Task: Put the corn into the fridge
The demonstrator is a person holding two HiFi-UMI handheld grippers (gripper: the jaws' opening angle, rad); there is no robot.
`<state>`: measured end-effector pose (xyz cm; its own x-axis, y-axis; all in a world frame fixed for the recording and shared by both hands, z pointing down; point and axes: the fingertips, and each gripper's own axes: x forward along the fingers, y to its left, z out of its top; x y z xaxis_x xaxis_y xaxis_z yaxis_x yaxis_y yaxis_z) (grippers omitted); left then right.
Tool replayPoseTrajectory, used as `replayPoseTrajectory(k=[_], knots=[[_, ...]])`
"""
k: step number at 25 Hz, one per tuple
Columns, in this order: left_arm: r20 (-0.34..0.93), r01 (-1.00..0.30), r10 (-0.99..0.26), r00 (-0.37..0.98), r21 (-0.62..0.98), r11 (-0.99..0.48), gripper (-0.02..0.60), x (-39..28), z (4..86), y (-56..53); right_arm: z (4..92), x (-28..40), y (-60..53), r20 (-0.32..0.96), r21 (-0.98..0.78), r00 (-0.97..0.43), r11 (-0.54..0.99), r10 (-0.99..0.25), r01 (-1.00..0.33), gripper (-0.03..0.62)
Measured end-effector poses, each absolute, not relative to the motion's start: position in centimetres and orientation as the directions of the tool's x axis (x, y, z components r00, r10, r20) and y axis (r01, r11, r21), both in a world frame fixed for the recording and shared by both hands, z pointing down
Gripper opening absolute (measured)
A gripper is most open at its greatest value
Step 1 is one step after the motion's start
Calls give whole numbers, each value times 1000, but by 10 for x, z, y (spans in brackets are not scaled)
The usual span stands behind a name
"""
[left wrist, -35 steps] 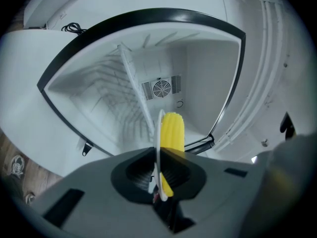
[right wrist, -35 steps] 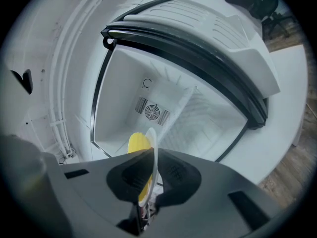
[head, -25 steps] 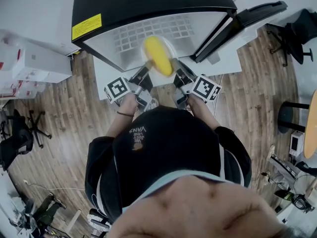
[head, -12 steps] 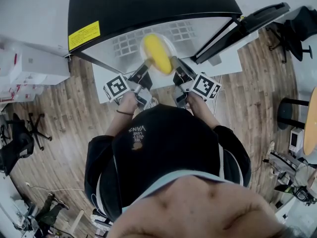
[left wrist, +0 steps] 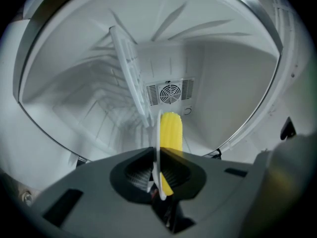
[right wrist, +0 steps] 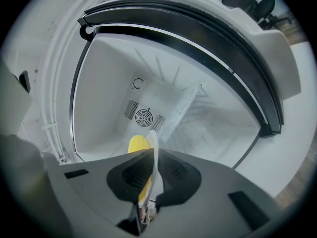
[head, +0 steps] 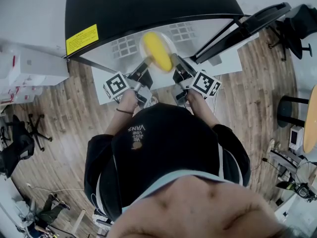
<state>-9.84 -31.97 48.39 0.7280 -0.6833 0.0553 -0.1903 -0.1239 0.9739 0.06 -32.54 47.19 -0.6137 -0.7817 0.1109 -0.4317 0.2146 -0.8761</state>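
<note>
Head view, left tool [head: 147, 62], right tool [head: 174, 61] clamped on plate [head: 169, 40], corn [head: 157, 51] moved nearer fridge [head: 148, 4]

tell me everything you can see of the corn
The corn is one yellow cob with lengthwise kernel rows, lying flat on a white plate, which is all that clearly touches it. The left gripper and right gripper have their jaws shut on the plate's rim either side of it, at the mouth of the open fridge.
</note>
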Motion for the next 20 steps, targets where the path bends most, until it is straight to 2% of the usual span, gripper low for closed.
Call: replayPoseTrajectory(k=[20], knots=[[13, -108, -708, 706, 990, -89, 29, -103, 480, -333, 468, -4, -349, 134, -865, -585, 193, -800, -463, 29]])
